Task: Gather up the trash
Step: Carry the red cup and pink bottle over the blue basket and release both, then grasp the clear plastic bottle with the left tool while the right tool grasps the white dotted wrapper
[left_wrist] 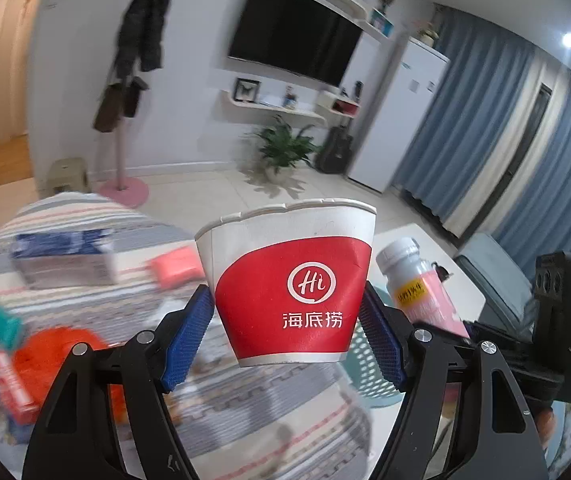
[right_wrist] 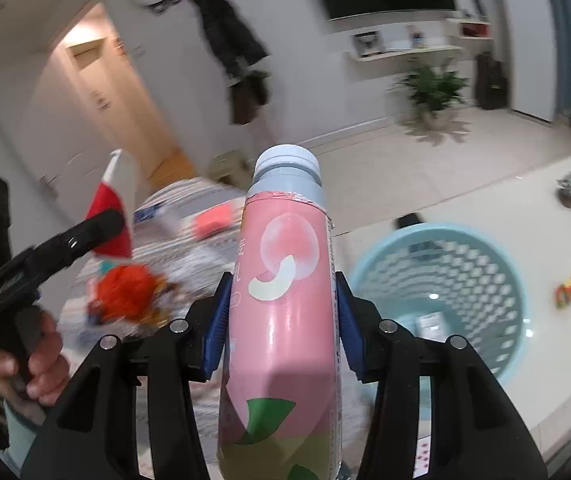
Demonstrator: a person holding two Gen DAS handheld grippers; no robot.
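My left gripper is shut on a red and white paper cup, its blue pads pressing both sides of the upright cup. My right gripper is shut on a pink peach-drink bottle with a grey cap, held upright between its blue pads. The bottle also shows at the right of the left wrist view, beside the cup. In the right wrist view the cup appears at the left, with a person's hand below it. A teal mesh basket stands low to the right of the bottle.
A striped cloth surface carries a blue box, a pink packet and an orange crumpled thing. Small items lie on the white surface right of the basket. Beyond are a potted plant and a coat stand.
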